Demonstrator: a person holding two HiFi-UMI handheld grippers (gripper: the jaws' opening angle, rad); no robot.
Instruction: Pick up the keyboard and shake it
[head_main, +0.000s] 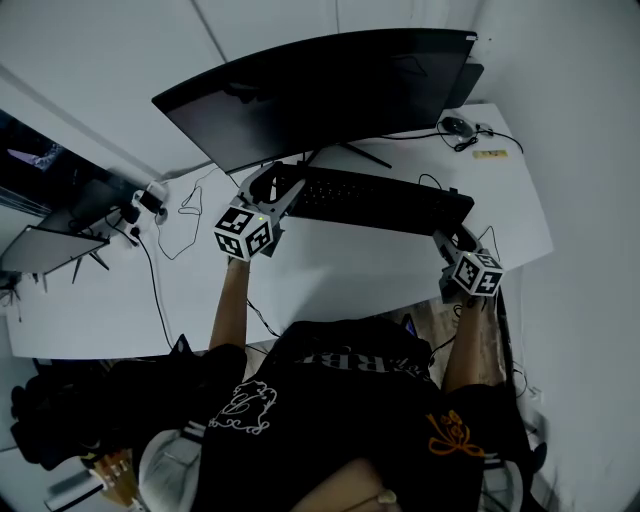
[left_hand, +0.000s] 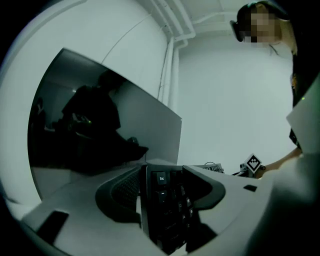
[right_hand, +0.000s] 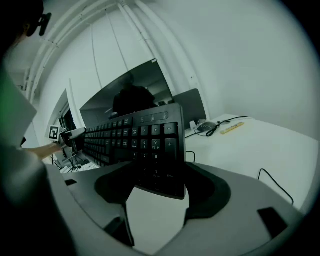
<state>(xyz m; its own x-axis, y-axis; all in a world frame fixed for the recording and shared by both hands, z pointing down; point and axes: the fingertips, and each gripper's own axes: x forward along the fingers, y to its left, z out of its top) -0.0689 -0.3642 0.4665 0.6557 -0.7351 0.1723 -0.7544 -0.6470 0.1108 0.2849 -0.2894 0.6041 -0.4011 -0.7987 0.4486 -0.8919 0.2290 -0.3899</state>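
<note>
A black keyboard (head_main: 380, 198) hangs a little above the white desk (head_main: 330, 275), in front of the curved monitor. My left gripper (head_main: 277, 187) is shut on its left end; in the left gripper view the Esc corner of the keyboard (left_hand: 167, 200) stands wedged between the two jaws of the gripper (left_hand: 165, 186). My right gripper (head_main: 450, 238) is shut on the right end. In the right gripper view the number pad of the keyboard (right_hand: 145, 140) sits between the jaws of the gripper (right_hand: 157, 182), tilted, with bare desk showing under its lower edge.
A large curved monitor (head_main: 320, 90) stands right behind the keyboard. A mouse (head_main: 457, 125) with its cable and a small yellow strip (head_main: 490, 154) lie at the far right corner. Cables and an adapter (head_main: 150, 200) lie at the left, beside another screen (head_main: 45, 248).
</note>
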